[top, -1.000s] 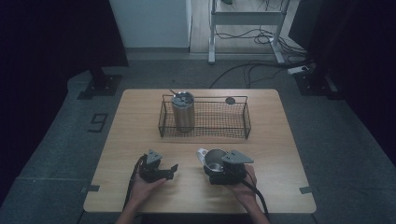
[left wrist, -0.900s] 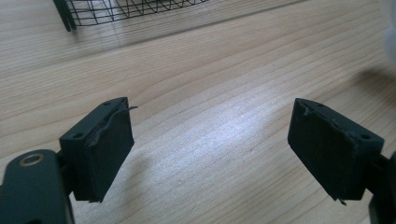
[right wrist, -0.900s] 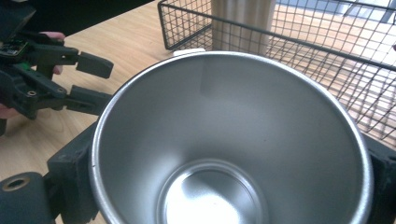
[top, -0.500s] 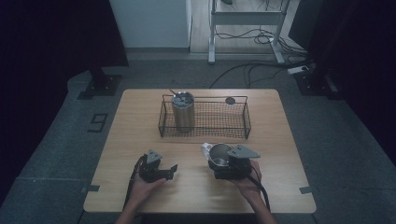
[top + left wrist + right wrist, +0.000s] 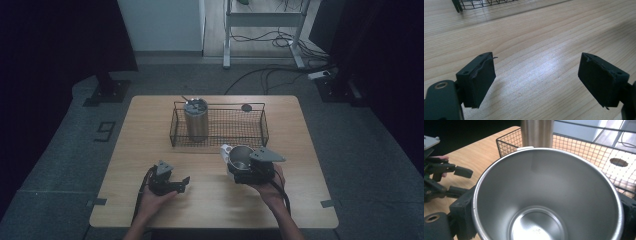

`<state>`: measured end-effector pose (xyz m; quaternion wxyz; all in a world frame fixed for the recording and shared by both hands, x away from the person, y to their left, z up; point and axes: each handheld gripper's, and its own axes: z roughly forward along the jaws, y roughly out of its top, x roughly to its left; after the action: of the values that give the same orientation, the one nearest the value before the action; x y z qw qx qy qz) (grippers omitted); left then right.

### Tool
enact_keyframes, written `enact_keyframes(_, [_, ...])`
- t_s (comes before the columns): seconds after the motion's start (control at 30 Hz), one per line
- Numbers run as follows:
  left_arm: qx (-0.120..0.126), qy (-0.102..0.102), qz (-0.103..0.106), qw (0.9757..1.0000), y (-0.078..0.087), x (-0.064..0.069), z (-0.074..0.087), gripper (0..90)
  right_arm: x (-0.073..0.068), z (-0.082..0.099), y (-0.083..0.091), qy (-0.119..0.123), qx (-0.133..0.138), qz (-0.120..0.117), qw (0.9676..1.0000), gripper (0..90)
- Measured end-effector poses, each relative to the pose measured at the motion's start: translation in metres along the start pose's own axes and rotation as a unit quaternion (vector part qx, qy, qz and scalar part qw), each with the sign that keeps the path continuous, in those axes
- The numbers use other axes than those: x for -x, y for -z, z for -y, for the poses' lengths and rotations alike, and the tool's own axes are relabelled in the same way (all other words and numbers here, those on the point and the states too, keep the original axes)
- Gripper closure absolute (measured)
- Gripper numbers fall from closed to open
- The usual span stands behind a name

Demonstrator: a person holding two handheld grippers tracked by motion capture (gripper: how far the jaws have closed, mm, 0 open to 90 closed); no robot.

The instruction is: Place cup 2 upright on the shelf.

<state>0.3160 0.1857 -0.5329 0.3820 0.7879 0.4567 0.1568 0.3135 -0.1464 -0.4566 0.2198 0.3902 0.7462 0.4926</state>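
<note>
A shiny steel cup (image 5: 241, 156) with a white piece at its rim hangs just above the table, in front of the wire basket (image 5: 265, 128). My right gripper (image 5: 239, 165) is shut on it. In the right gripper view the cup's open mouth (image 5: 546, 195) sits between the two jaws, and its inside is bare. A tall steel tumbler (image 5: 196, 120) stands upright in the basket's left end. My left gripper (image 5: 184, 183) rests low at the front left of the table. In its own view the left gripper (image 5: 536, 80) is open over bare wood.
The wooden table (image 5: 150, 130) has a dark round spot (image 5: 246, 107) behind the basket. The basket's right part (image 5: 584, 150) holds nothing. My left gripper (image 5: 461, 172) shows to the left of the cup. Cables and a metal stand lie on the floor beyond the table.
My right gripper has lifted the cup and carried it a little toward the basket and to the right. The left gripper has kept still.
</note>
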Motion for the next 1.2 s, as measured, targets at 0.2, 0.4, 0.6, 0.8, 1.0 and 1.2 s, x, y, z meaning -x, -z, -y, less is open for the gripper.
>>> enact_keyframes(0.2, [-0.004,0.0,0.001,1.0,-0.001,0.001,0.001,14.4,0.005,-0.006,0.001,0.0,0.005,0.004,1.0,6.5])
enact_keyframes(0.4, [-0.003,0.001,0.002,1.0,-0.002,0.002,0.001,14.5,0.006,-0.011,0.002,0.002,0.01,0.001,0.9999,6.5])
enact_keyframes(0.6, [-0.003,0.001,0.001,1.0,-0.001,0.001,0.001,14.4,0.007,-0.018,0.003,0.004,0.014,0.006,0.9999,6.5])
enact_keyframes(0.8, [0.0,0.002,0.003,1.0,0.0,0.002,0.0,14.5,0.008,-0.026,0.004,0.009,0.016,0.009,0.9998,6.5])
enact_keyframes(1.0, [-0.001,0.002,0.004,1.0,0.0,0.003,0.0,14.4,0.01,-0.033,0.003,0.013,0.016,0.01,0.9997,6.5])
enact_keyframes(1.2, [-0.002,0.003,0.004,1.0,0.0,0.002,0.0,14.4,0.014,-0.04,0.0,0.012,0.019,0.013,0.9997,6.5])
